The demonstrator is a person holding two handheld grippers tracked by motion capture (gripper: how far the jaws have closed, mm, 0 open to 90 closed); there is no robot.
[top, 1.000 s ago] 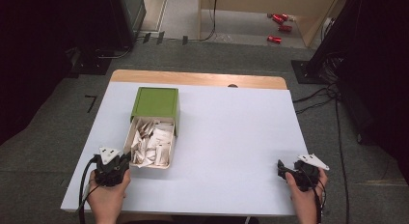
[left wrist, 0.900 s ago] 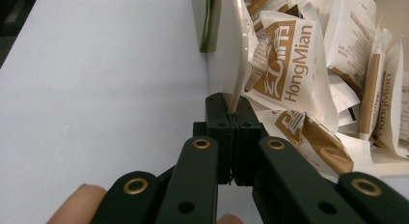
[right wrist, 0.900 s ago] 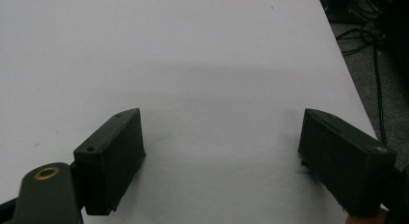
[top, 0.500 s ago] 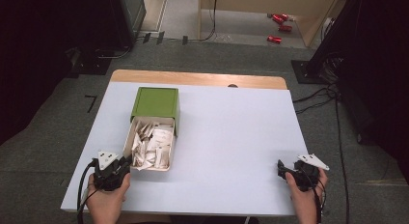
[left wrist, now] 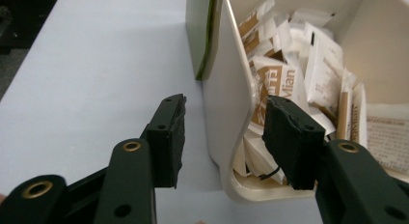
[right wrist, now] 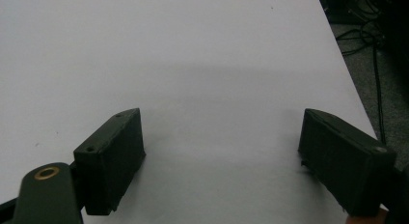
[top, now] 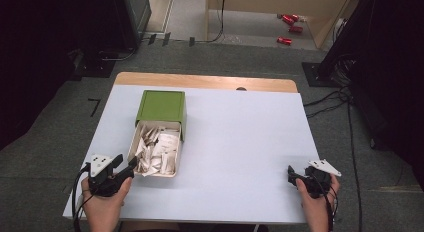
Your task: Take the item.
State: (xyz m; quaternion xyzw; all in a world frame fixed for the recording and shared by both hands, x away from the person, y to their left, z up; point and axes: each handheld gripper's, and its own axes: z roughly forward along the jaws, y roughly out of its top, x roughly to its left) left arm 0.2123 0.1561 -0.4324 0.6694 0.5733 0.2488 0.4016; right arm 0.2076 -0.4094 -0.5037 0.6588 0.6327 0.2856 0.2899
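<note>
We count one worktop, one green-lidded box, two claws, left claw and right claw, perhaps three red items at upper right of the frame, and sachets too heaped to number.

White tabletop: green box with its tray of packets pulled out; left hand-held gripper at the tray's near-left corner, right hand-held gripper well apart.

I see the white table standing on grey carpet, a wooden strip along its far edge. Beyond it, red cans lie by a pale wooden panel. Black cables trail right of the table; dark equipment looms left.
</note>
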